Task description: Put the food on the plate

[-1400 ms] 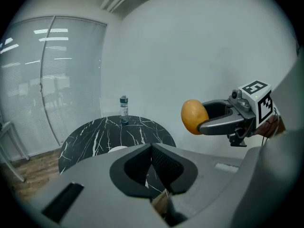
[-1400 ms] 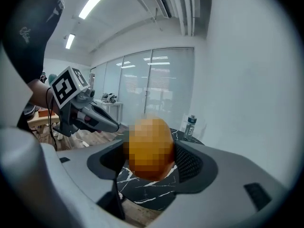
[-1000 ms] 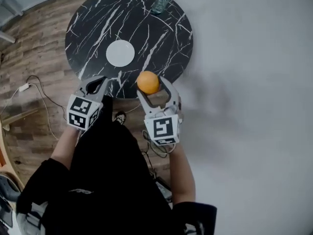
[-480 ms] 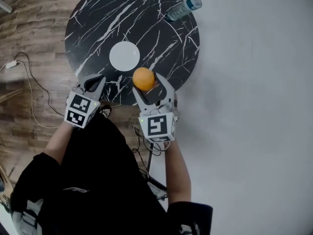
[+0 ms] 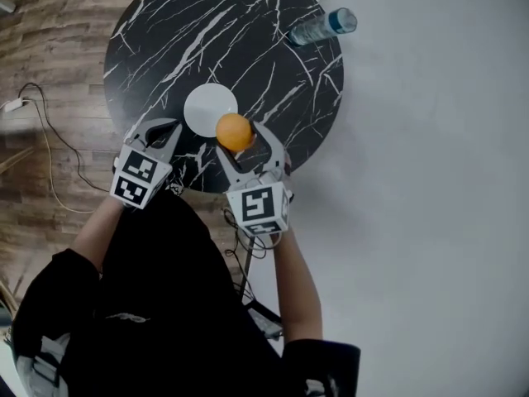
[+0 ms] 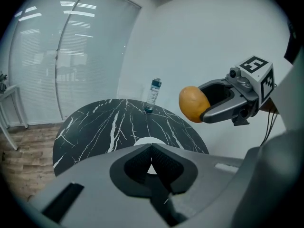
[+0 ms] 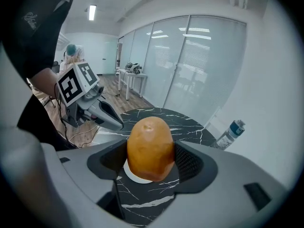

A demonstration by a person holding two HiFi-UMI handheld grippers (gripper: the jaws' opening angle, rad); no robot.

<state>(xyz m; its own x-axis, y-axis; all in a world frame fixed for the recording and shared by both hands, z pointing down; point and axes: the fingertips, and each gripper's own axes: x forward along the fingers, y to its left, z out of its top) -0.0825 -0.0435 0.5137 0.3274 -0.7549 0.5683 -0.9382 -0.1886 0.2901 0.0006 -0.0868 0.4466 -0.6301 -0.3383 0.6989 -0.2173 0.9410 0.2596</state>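
My right gripper (image 5: 235,139) is shut on an orange-brown potato (image 5: 234,131), held in the air over the near edge of the white plate (image 5: 207,106). In the right gripper view the potato (image 7: 149,148) fills the space between the jaws, with the plate (image 7: 135,175) partly hidden below it. The left gripper (image 5: 159,131) hovers just left of the plate over the table's near rim, shut with nothing in it; in its own view the jaws (image 6: 151,156) meet in front of the plate (image 6: 145,142), and the potato (image 6: 193,103) shows up at the right.
The plate lies on a round black marble-pattern table (image 5: 248,31). A clear water bottle (image 5: 321,26) stands at the table's far right edge. White wall or floor lies to the right, wooden floor with cables (image 5: 50,164) to the left.
The right gripper has carried the potato forward and left, from beyond the table's near edge to over the plate's rim. The left gripper has moved forward slightly with it.
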